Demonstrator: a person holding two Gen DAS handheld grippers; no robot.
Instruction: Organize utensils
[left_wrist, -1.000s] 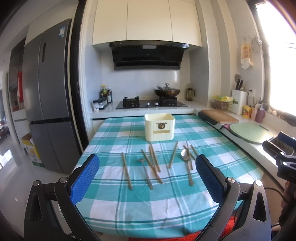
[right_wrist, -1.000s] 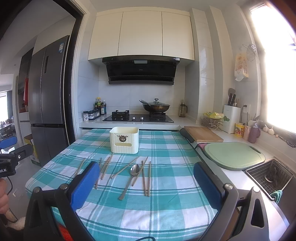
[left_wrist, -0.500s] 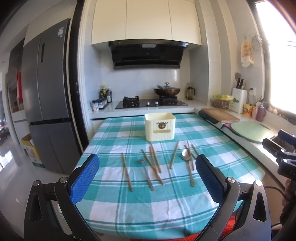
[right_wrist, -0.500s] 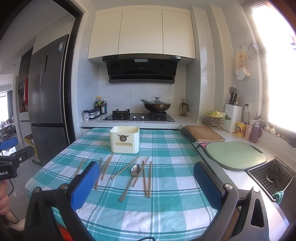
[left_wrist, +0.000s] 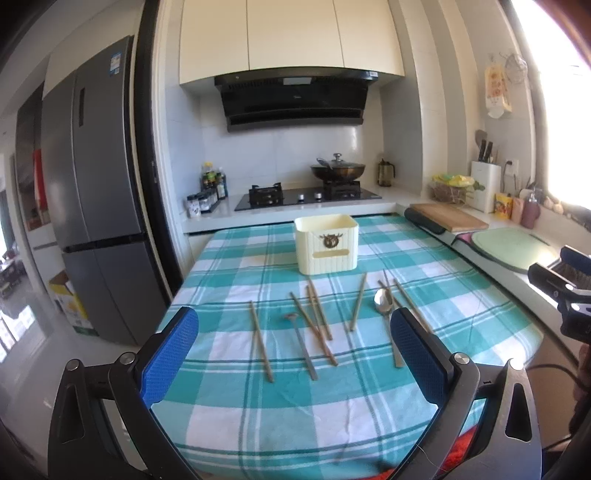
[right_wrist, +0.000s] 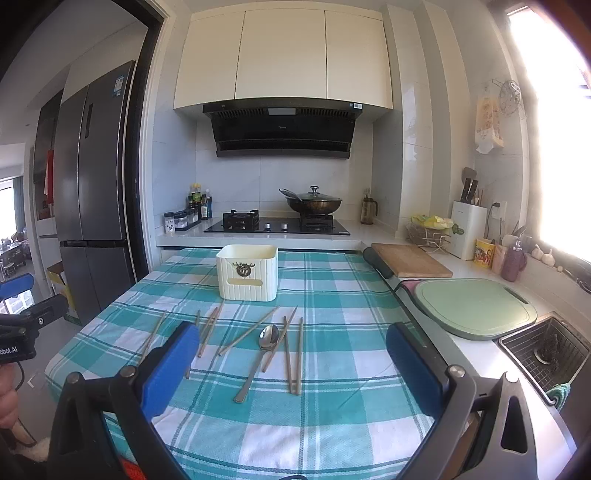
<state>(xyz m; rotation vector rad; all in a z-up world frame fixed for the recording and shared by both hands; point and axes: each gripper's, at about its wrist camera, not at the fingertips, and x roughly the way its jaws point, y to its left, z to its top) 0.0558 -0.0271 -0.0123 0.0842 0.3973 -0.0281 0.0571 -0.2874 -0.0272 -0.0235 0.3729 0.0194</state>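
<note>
- My left gripper hangs above the near edge of the checked tablecloth, jaws spread wide with nothing held
- From the left wrist view, leftmost between its blue pads lies a lone chopstick, then the small spoon, then crossed chopsticks, all ahead of the fingertips and apart from them
- Another chopstick lies toward the right pad; the large spoon sits just beyond that pad, its handle partly hidden behind it
- The cream holder stands upright behind the utensils, well apart from both grippers
- My right gripper is also wide open and empty; the large spoon and a chopstick pair lie between its pads, untouched
</note>
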